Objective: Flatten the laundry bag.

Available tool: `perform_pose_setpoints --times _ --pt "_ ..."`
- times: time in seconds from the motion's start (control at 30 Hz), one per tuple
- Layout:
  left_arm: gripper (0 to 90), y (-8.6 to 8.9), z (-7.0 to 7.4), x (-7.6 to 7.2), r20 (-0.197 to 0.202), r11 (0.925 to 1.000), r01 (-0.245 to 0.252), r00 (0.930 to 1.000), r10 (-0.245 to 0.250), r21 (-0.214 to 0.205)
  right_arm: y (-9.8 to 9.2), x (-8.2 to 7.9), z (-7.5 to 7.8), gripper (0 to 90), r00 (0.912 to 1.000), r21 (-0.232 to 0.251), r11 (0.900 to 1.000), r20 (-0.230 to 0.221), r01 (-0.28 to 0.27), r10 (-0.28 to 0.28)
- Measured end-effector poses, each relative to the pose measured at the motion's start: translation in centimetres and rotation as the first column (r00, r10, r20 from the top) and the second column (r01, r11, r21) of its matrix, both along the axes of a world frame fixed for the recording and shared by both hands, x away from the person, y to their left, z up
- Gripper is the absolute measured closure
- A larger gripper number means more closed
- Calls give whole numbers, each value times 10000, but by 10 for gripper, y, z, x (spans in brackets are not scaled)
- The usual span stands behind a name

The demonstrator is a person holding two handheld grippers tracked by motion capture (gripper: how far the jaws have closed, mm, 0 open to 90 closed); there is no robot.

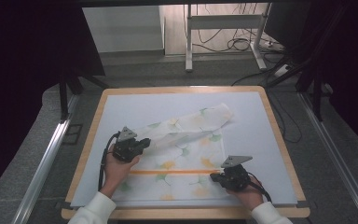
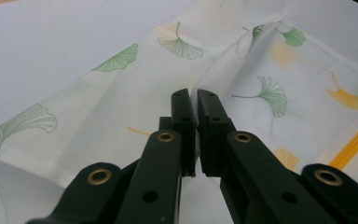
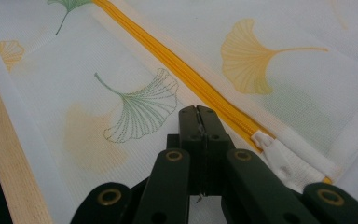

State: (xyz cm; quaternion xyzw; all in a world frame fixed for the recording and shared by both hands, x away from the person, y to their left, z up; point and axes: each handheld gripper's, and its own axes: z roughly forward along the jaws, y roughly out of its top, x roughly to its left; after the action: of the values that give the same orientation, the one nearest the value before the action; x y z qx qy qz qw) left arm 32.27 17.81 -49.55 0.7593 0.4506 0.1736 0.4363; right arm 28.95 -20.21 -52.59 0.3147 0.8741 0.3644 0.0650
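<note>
The left claw [image 2: 196,100] pinched a raised fold of the mesh bag [image 1: 182,154], jaws nearly closed on it. The right claw [image 3: 199,114] was pressed tight at the fabric beside the white zipper pull [image 3: 272,151]; whether it held cloth, I cannot tell. One bag lay mid-frame on the counter [image 1: 270,135], with one yellow zipper [image 1: 172,172]. It looked light, limp and snag-prone; hems or zipper tape seemed the best holds.

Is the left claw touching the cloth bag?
Touching. In the left gripper view, the left claw is closed on a raised fold of the cloth bag, with fabric pinched between its jaws.
</note>
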Motion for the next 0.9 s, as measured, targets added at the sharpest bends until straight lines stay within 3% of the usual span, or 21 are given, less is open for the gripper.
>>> perform_pose_setpoints --times 0.9 --pt "872 17 5 16 245 9993 -222 9994 230 -317 -1 -4 -1 893 9991 115 9991 100 417 -418"
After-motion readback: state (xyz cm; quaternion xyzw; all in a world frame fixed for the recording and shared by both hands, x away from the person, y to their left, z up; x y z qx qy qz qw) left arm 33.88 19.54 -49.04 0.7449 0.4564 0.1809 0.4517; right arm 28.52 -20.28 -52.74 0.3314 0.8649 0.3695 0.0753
